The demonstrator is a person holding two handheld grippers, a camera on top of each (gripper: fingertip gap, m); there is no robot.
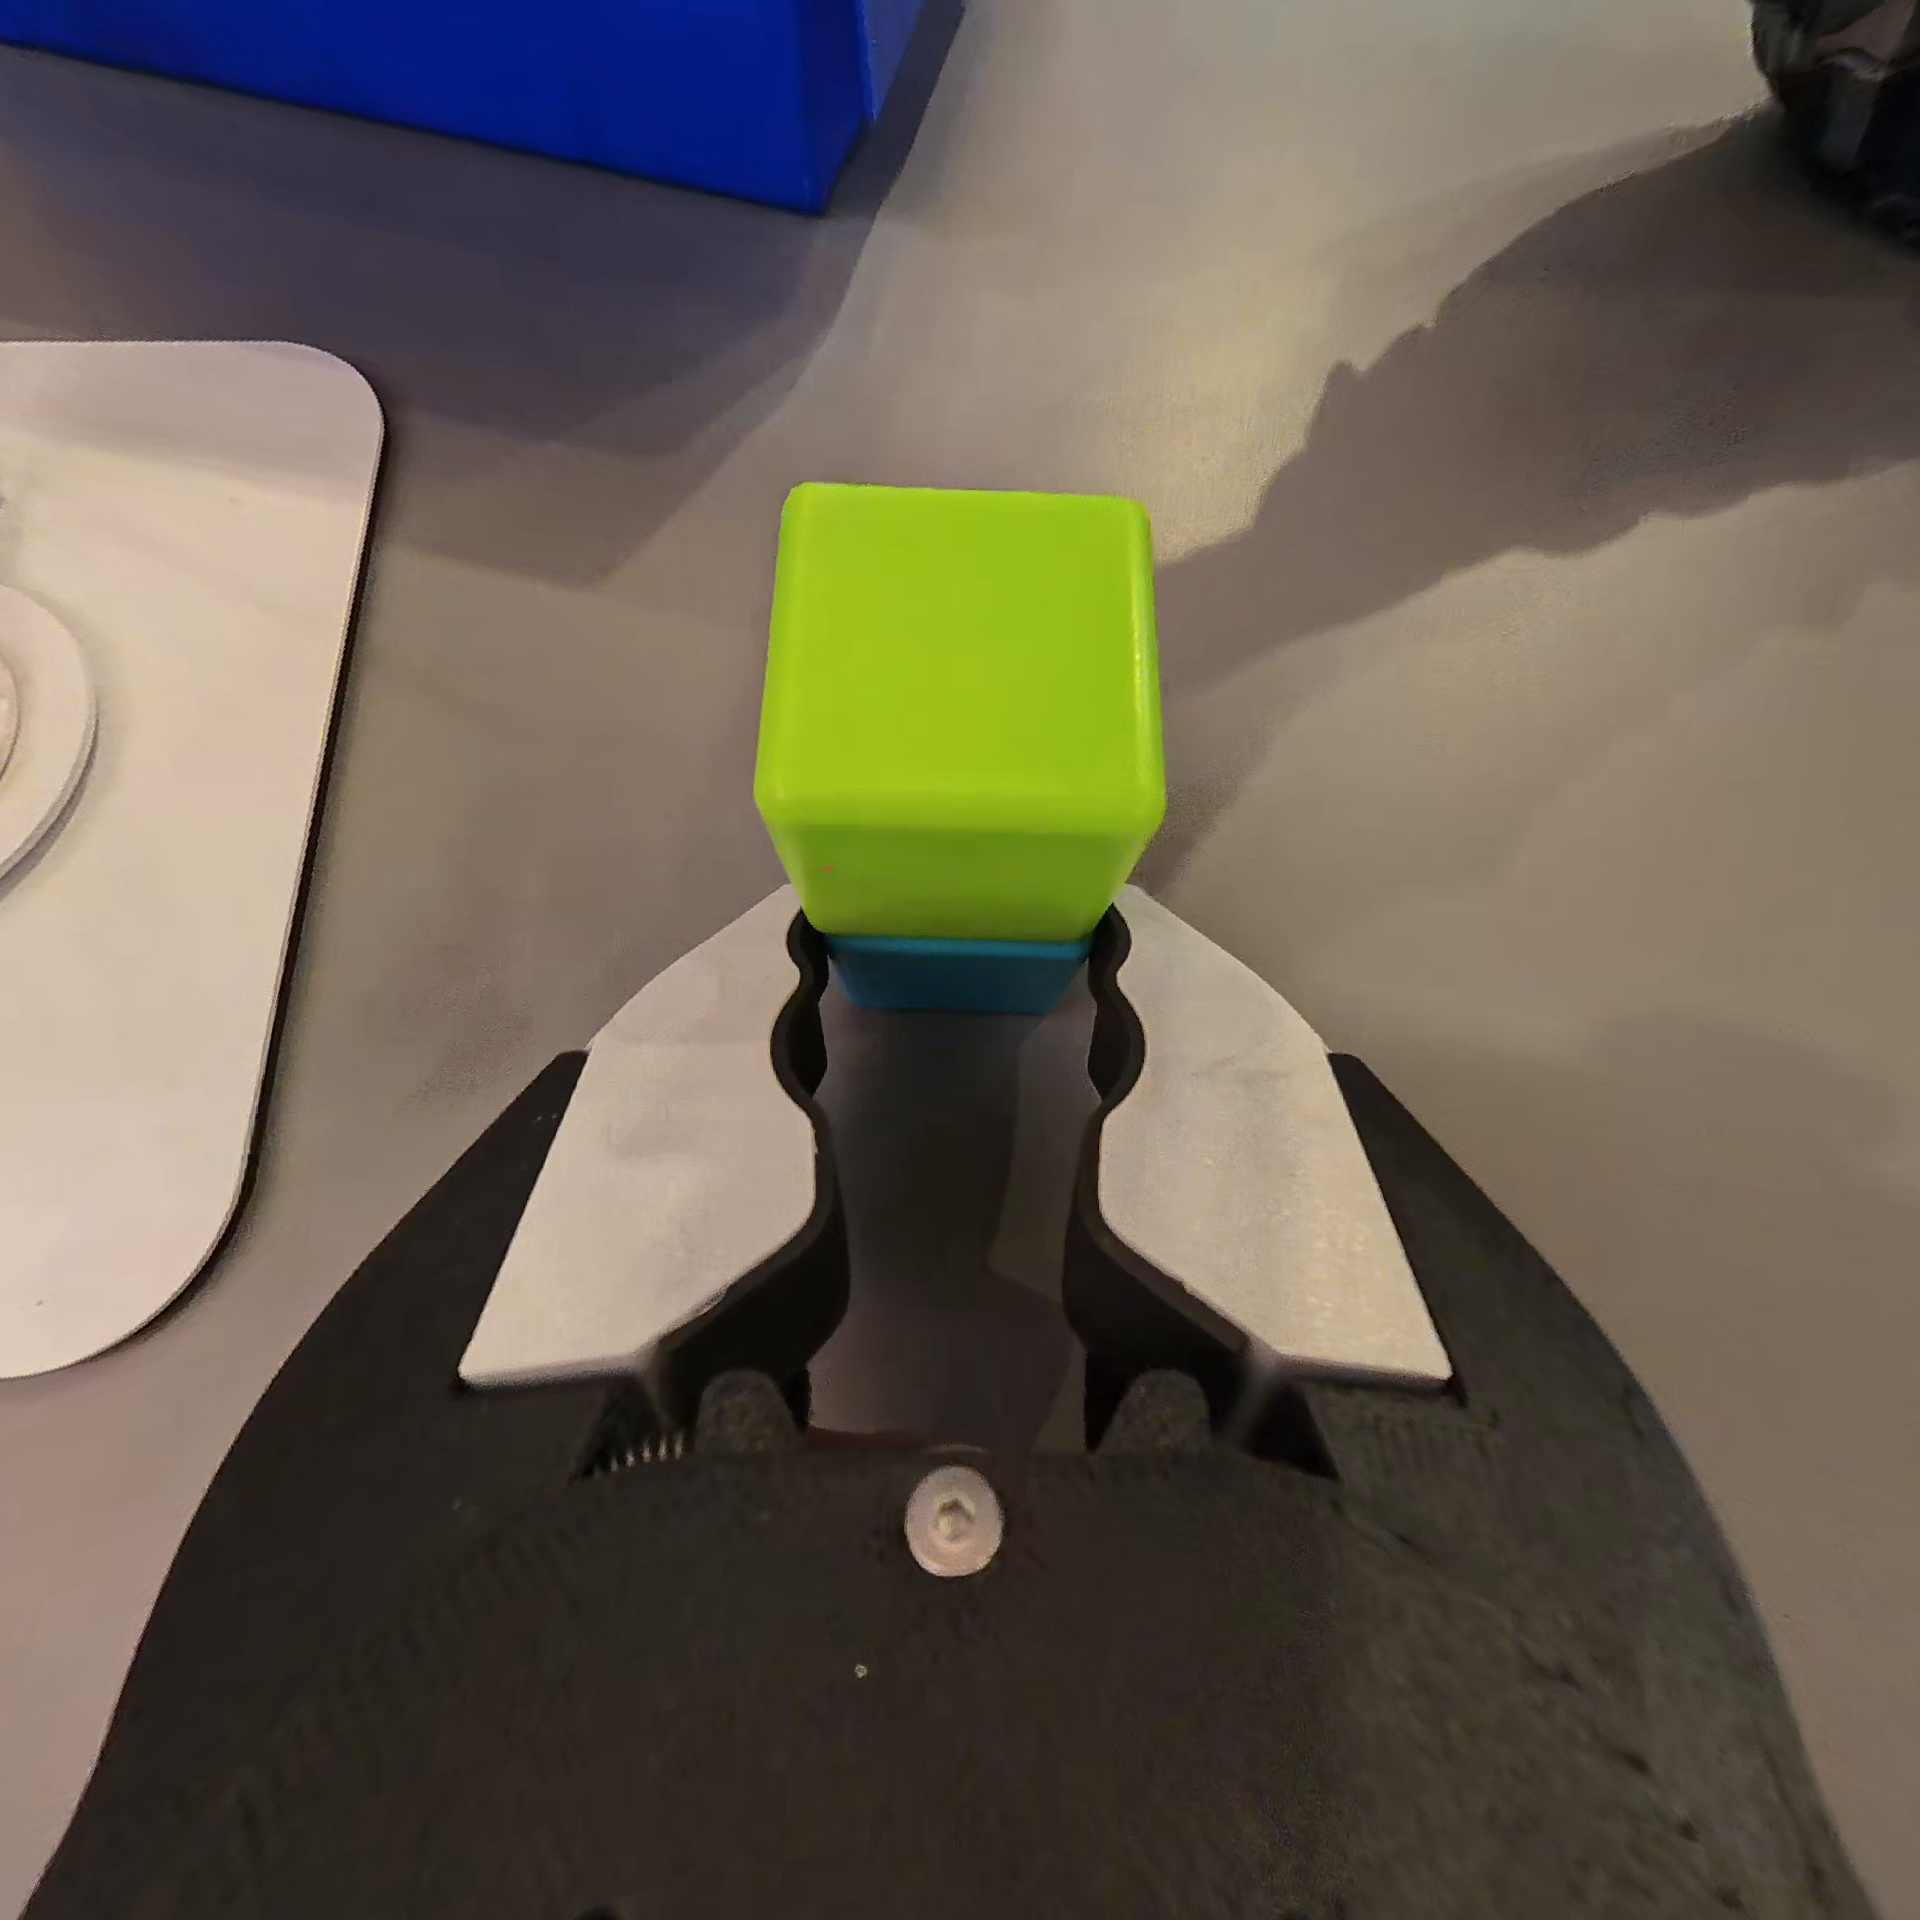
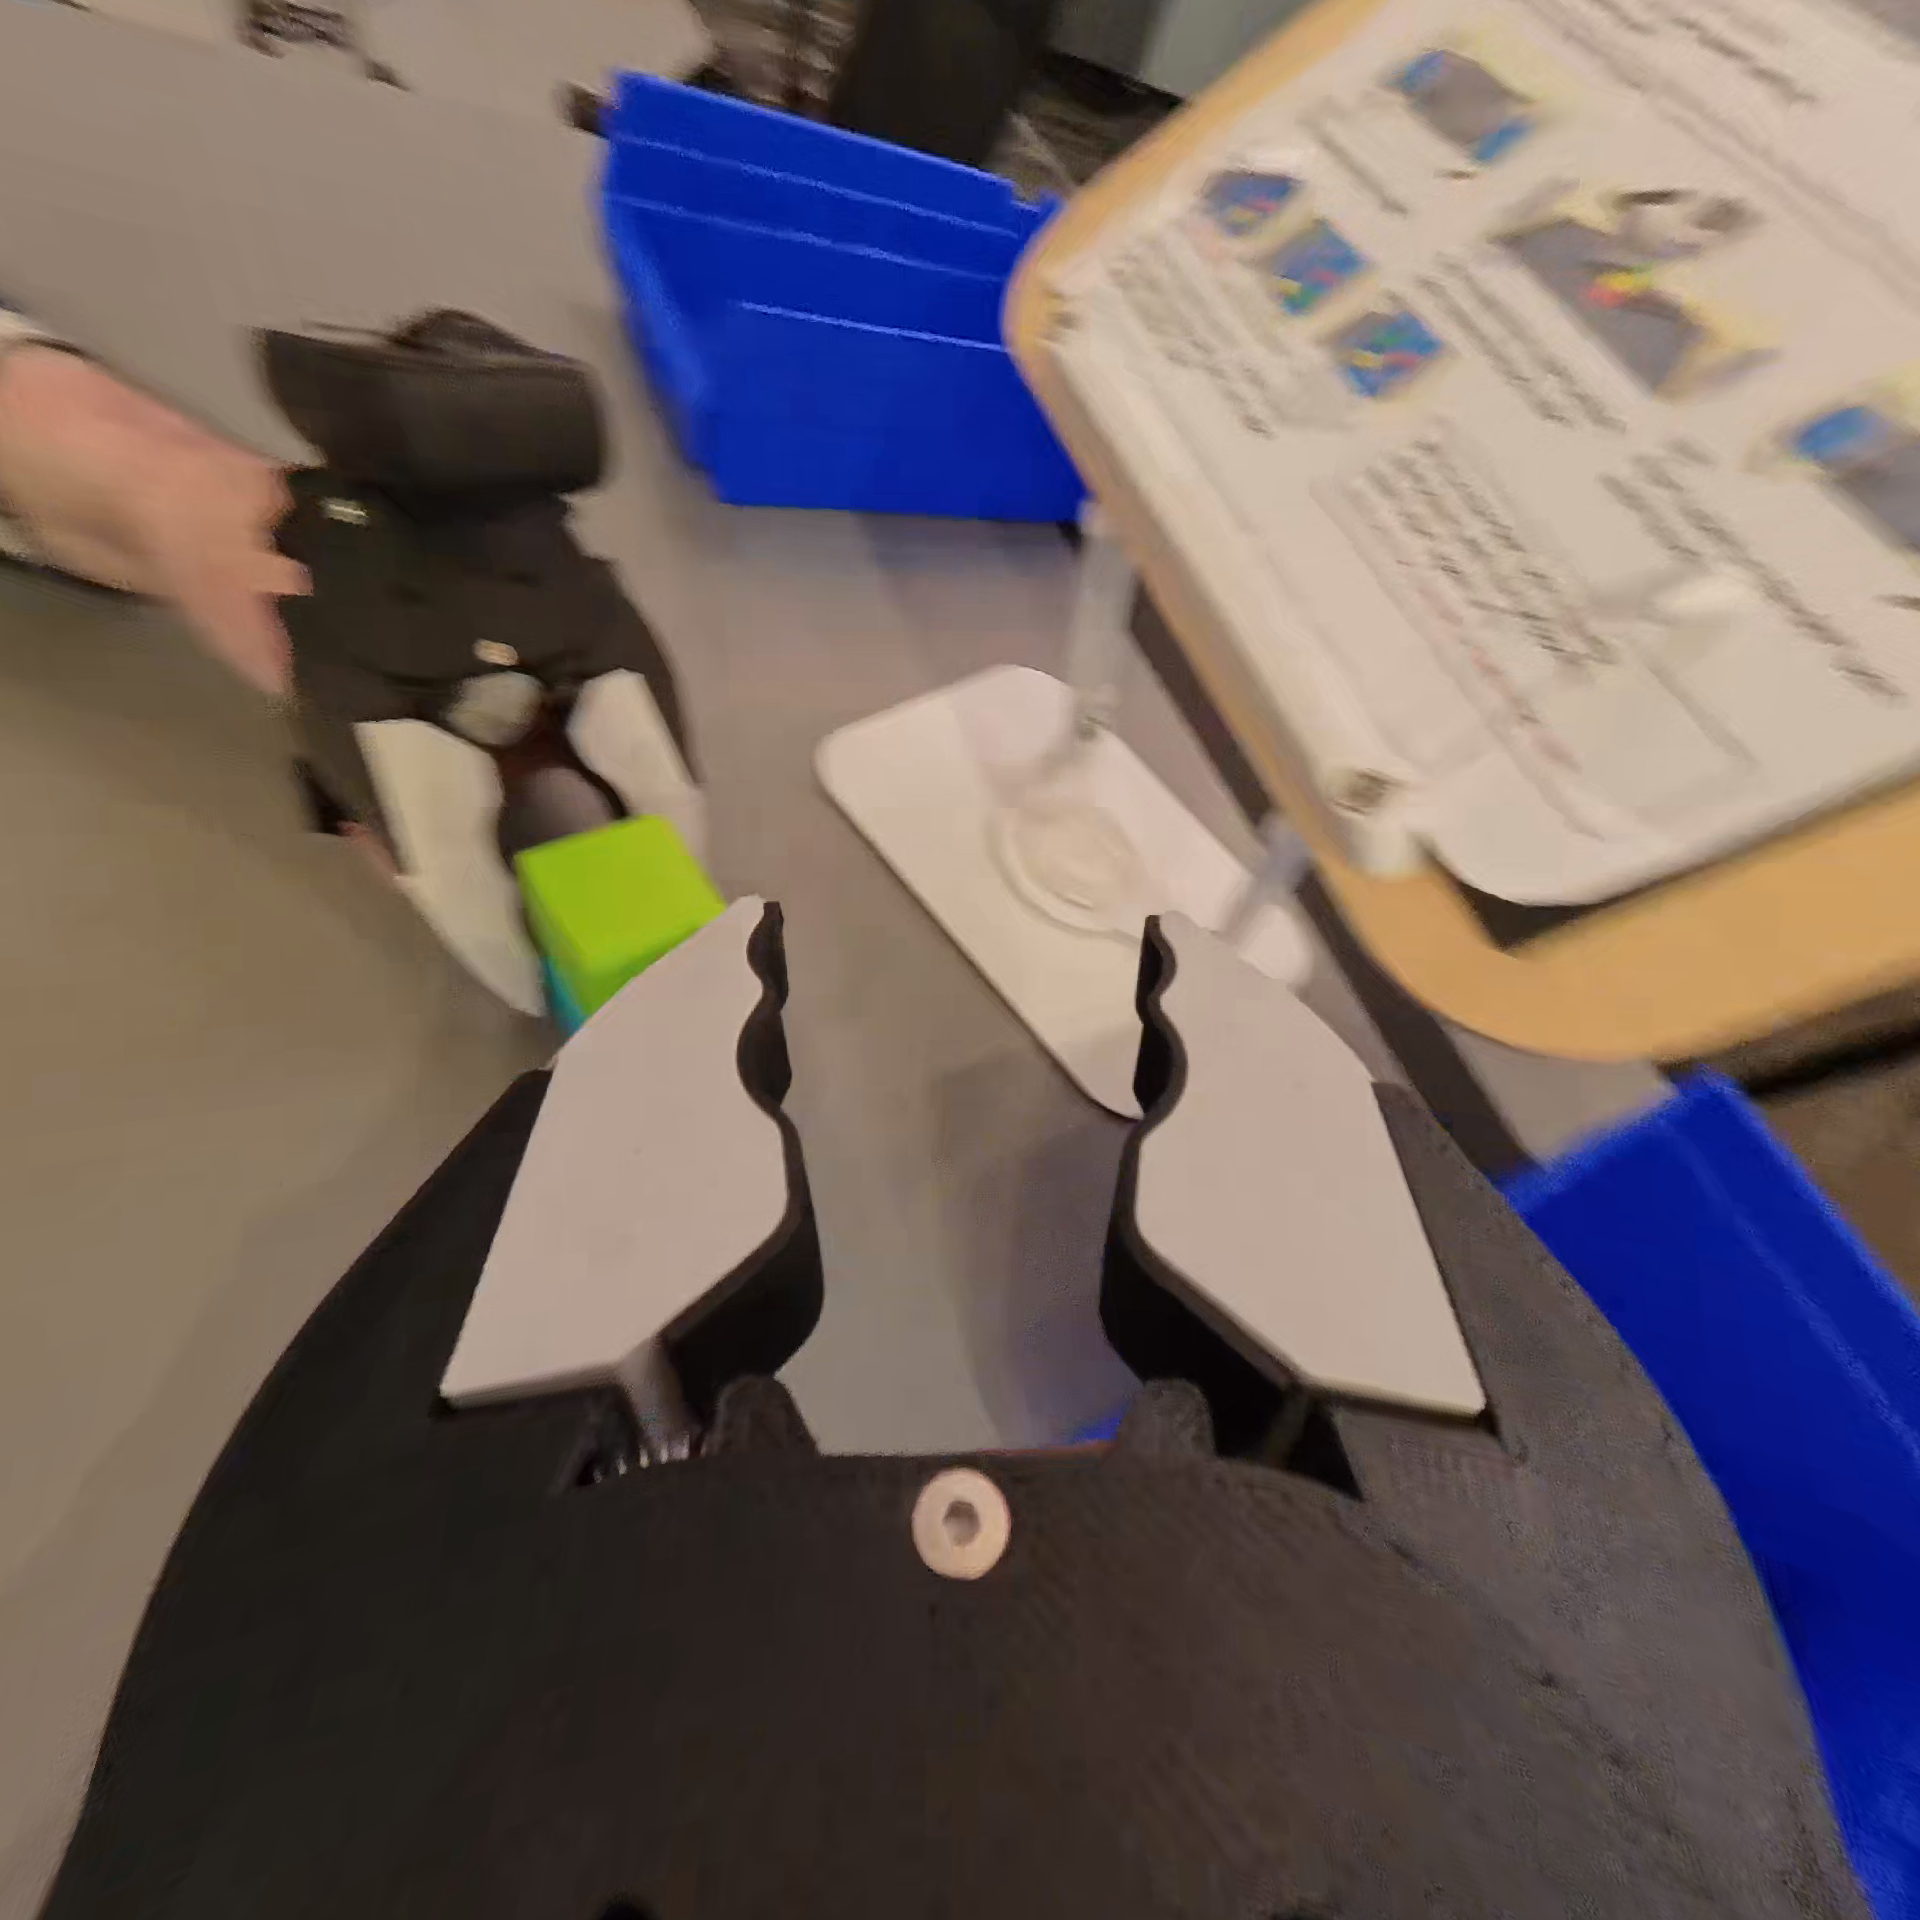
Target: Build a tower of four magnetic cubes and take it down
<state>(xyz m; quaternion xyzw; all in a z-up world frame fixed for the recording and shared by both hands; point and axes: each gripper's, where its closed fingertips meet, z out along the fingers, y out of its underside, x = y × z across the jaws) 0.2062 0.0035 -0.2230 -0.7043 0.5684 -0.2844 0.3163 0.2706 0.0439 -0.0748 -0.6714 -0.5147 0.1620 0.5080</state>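
Two-cube stack held low, risk of toppling
Left gripper (image 1: pixel 958 971) jaws pinch teal cube (image 1: pixel 954 975) under green cube (image 1: pixel 961 707); right gripper (image 2: pixel 961 935) jaws gape empty. A jerk could shear the magnetic joint.

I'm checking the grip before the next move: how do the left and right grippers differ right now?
The left gripper has its fingers closed around the teal cube, which carries the green cube; the right gripper holds nothing. The left gripper's fingers sit narrower, at the cube's width; the right gripper's fingers are spread wider over the bare grey table. The right wrist view is motion-blurred, the left sharp. Both have the same grey fingers on black bodies.
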